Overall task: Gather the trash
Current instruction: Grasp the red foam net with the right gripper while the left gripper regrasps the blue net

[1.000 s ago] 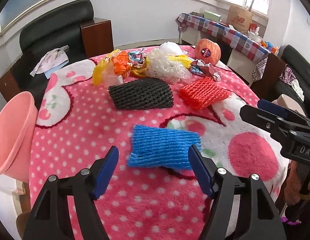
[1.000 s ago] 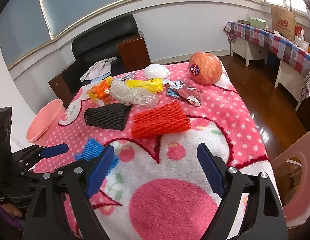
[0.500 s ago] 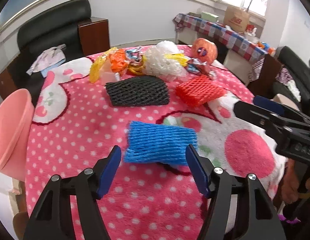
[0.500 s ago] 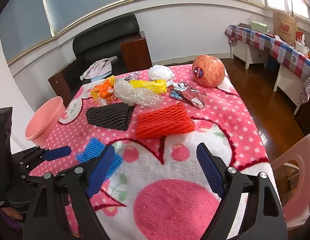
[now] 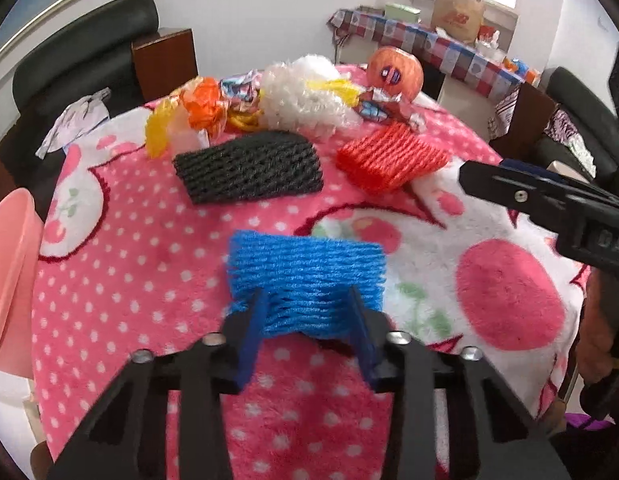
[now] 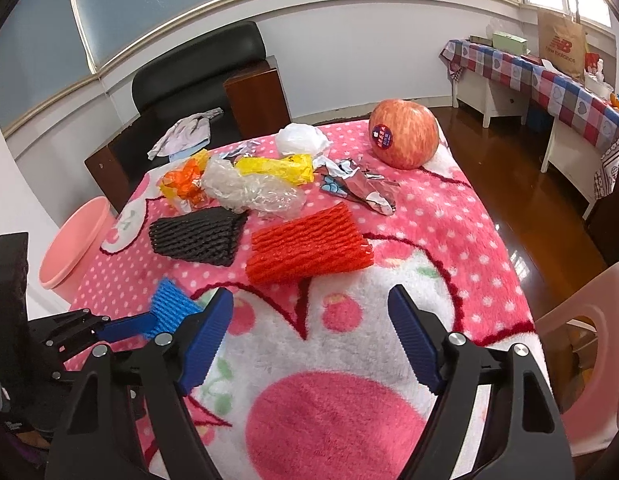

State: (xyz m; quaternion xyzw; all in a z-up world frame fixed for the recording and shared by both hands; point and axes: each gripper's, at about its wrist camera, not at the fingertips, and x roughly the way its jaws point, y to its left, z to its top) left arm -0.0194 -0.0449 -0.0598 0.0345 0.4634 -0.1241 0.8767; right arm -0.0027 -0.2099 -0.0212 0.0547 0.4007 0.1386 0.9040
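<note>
While your left tool [image 5: 307, 312] is closing on the near edge of the blue net [image 5: 305, 276], which bunches between the pads at the table's [image 5: 121, 264] front, the soft foam could squeeze out or tear if you lift on so shallow a bite. Your right tool [image 6: 311, 340] hangs released over bare cloth. Carrying the net to the pink bin [image 5: 9, 276] could drop it.
</note>
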